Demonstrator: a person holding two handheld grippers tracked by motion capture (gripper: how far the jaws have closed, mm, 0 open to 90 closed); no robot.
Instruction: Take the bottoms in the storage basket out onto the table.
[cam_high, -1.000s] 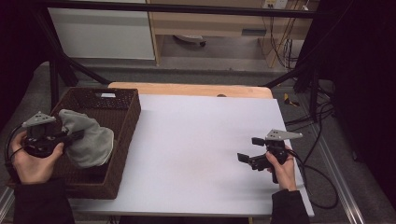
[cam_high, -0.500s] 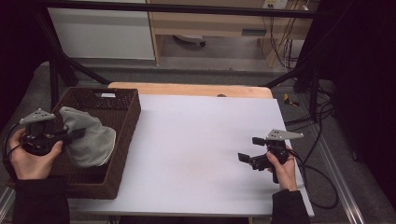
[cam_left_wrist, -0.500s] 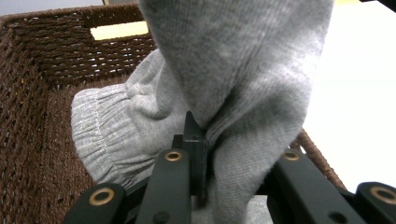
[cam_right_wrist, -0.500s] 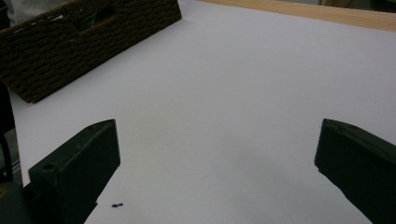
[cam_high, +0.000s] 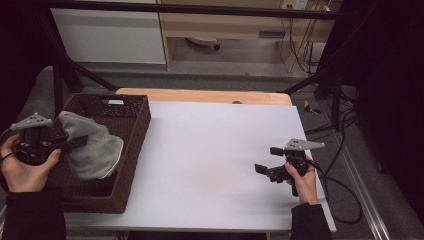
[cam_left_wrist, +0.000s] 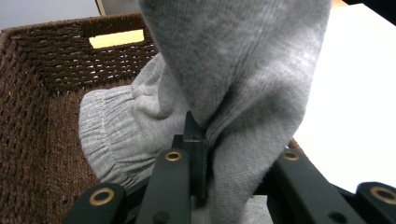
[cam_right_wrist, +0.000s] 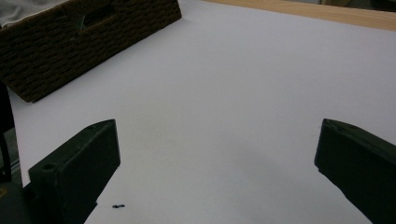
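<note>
Slight drift only since the earlier frames: the left tool (cam_high: 75, 143) and the grey knit garment (cam_high: 92, 150) it carries sit a little closer to the person's side of the brown wicker basket (cam_high: 131, 150); the right tool (cam_high: 270, 160) is unchanged.

Left tool: jaws pinched on a fold of the garment, confirmed in the left gripper view, where the cloth (cam_left_wrist: 243, 84) is nipped between them and rises past the lens. The grip sits on a bunched ridge, presumably so that the whole piece lifts in one gather.

Garment position: mostly raised above the basket interior, with a ribbed cuff or hem (cam_left_wrist: 112, 135) trailing low inside. Whether that end rests on the basket floor cannot be confirmed from these angles.

Right tool: jaws wide apart, holding nothing, hovering low over the bare white bench (cam_high: 210, 150), well apart from the basket. This placement reads as a standby post, ready to take a second hold on the cloth once it clears the rim.
</note>
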